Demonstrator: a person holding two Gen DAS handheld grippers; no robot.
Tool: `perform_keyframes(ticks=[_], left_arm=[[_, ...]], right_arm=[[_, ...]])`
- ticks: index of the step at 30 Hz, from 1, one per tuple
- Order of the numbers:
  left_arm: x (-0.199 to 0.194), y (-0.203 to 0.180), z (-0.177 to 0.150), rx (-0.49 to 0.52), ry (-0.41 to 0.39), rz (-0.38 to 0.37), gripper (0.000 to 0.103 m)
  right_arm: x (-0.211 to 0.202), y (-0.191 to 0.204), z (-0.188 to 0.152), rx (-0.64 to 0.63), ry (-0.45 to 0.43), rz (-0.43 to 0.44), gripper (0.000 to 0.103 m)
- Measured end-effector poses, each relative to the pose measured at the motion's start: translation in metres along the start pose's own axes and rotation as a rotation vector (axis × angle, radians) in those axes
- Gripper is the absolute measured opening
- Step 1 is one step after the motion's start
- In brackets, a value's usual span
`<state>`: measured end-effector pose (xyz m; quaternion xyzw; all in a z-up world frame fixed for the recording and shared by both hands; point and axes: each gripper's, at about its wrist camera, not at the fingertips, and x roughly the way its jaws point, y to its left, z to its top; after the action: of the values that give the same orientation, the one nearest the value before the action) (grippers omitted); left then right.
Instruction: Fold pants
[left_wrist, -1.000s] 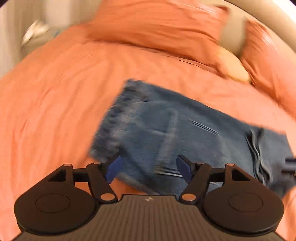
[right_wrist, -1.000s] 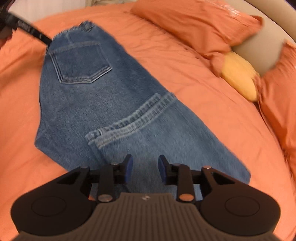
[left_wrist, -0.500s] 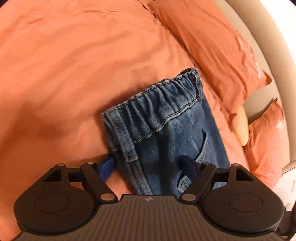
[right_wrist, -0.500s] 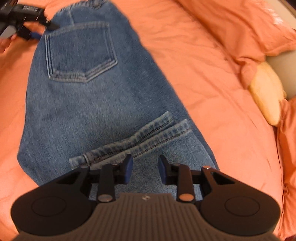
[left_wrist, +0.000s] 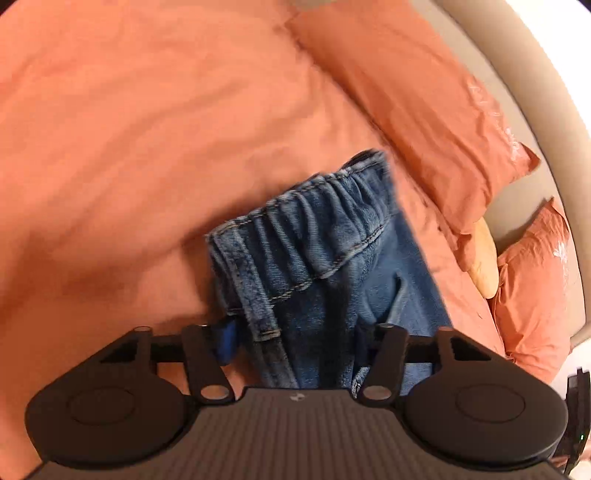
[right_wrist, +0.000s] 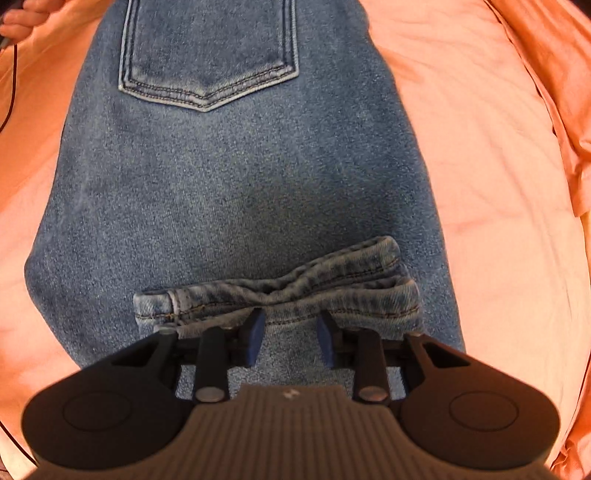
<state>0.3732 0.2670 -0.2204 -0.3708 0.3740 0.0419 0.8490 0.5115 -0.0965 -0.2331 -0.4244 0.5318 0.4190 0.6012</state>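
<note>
— How did the left gripper (left_wrist: 295, 341) stand?

— Spread wide, its fingers straddling the elastic waistband end of the jeans (left_wrist: 325, 266), pinching nothing.

— And the right gripper (right_wrist: 290, 338)?

— Parted too, its blue pads (right_wrist: 255, 336) just short of the stacked leg hems (right_wrist: 288, 295), which lay folded back over the seat below the back pocket (right_wrist: 208, 51).

— Where were the jeans?

— Flat on the orange bedspread (right_wrist: 498, 221), with orange pillows (left_wrist: 417, 107) and a yellow cushion (left_wrist: 484, 258) beyond.
</note>
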Motion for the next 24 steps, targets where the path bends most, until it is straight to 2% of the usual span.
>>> perform_keyframes(ticks=[4, 8, 13, 17, 19, 21, 24], left_arm=[[-0.025, -0.035, 0.002, 0.14, -0.062, -0.017, 0.051], [-0.053, -0.087, 0.003, 0.281, -0.107, -0.067, 0.048], [-0.083, -0.173, -0.013, 0.5, -0.162, -0.109, 0.047], [-0.096, -0.244, -0.039, 0.692, -0.182, -0.103, 0.047], [-0.095, -0.278, -0.052, 0.763, -0.183, -0.096, 0.047], [-0.093, -0.31, -0.067, 0.826, -0.172, -0.088, 0.047], [-0.085, -0.35, -0.096, 0.937, -0.171, -0.086, 0.047]], right_arm=[[-0.002, 0.001, -0.006, 0.026, -0.033, -0.014, 0.028], [-0.005, 0.003, -0.022, 0.075, -0.081, -0.038, 0.028], [-0.007, 0.003, -0.038, 0.095, -0.131, -0.061, 0.029], [-0.013, 0.003, -0.05, 0.192, -0.166, -0.068, 0.03], [-0.028, 0.001, -0.066, 0.251, -0.211, -0.074, 0.031], [-0.045, -0.001, -0.095, 0.31, -0.259, -0.054, 0.038], [-0.06, -0.004, -0.147, 0.38, -0.268, -0.044, 0.04]])
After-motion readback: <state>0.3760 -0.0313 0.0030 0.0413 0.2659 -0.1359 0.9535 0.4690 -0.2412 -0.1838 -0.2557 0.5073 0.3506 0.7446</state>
